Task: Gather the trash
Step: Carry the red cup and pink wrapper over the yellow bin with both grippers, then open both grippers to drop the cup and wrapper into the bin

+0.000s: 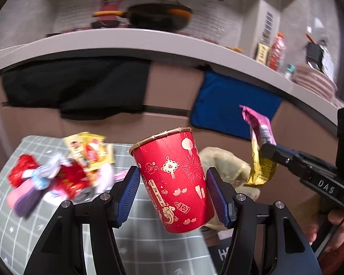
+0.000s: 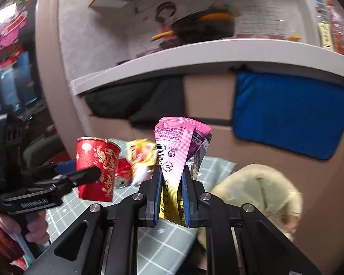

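1. Trash in hand: my left gripper (image 1: 173, 190) is clamped on a red paper cup (image 1: 172, 178), and my right gripper (image 2: 172, 194) is closed on a pink and yellow wrapper (image 2: 178, 151). Both items hang in the air above the bench (image 1: 16, 229), in front of the counter.
2. More trash lies loose on the bench's green checked mat: a pile of wrappers (image 1: 57, 171), red, yellow, white and pink, blurred in both views.
3. Risk, cup: it sits tilted between the pads, held at its sidewalls. Thin paper; I judge that a harder squeeze would crush it and a looser one would let it slide out bottom first.
4. Risk, wrapper: only its lower part is pinched, and the top flares free. Slick foil could slip out in a fast swing.
5. Risk, collision: the two grippers are near each other, each visible in the other's view. A careless turn could knock the cup against the wrapper.
6. Look of the cup: red with gold festive prints, rim intact, no dents visible. Contents cannot be seen.
7. No bin is visible in either view; the drop point is unknown.
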`<act>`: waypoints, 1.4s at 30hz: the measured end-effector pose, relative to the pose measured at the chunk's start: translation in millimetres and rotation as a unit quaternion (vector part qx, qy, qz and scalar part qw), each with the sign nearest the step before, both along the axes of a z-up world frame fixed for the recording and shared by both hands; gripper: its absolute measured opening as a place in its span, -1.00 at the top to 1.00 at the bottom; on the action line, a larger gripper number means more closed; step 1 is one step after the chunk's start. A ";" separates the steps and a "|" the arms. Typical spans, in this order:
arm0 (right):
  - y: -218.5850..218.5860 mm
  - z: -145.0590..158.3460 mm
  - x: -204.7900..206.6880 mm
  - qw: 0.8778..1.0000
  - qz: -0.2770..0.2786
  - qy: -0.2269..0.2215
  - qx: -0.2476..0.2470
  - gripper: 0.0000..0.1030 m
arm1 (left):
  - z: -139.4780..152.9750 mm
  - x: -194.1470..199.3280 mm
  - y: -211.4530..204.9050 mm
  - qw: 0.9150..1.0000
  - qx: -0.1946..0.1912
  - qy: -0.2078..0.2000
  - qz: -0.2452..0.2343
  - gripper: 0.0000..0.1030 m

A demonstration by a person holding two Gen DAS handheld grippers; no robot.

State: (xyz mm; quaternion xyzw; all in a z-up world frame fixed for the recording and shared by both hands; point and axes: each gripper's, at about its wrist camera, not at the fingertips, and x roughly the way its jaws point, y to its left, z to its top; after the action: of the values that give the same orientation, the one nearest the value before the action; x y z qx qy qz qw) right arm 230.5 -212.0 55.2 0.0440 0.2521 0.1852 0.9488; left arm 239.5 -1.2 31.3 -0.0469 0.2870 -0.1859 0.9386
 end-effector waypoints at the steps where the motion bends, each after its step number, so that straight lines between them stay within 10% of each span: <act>1: -5.6 -0.2 0.9 1.000 -0.005 0.000 0.000 0.71 | -0.8 3.4 -8.2 1.000 0.003 0.002 -0.008 -0.17; 34: -134.8 -89.3 77.4 0.989 -0.101 0.096 0.038 0.68 | -85.5 130.8 -152.6 0.986 0.009 0.110 -0.121 -0.22; 42: -143.9 -108.1 89.8 0.985 -0.090 0.117 0.084 0.38 | -93.0 141.4 -158.2 0.980 0.003 0.123 -0.156 -0.28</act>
State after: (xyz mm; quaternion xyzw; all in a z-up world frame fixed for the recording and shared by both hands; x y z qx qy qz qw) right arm 320.3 -355.8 -52.9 0.1671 0.3401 0.1131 0.9185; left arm 380.9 -159.4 -61.7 -0.0209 0.4044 -0.3214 0.8560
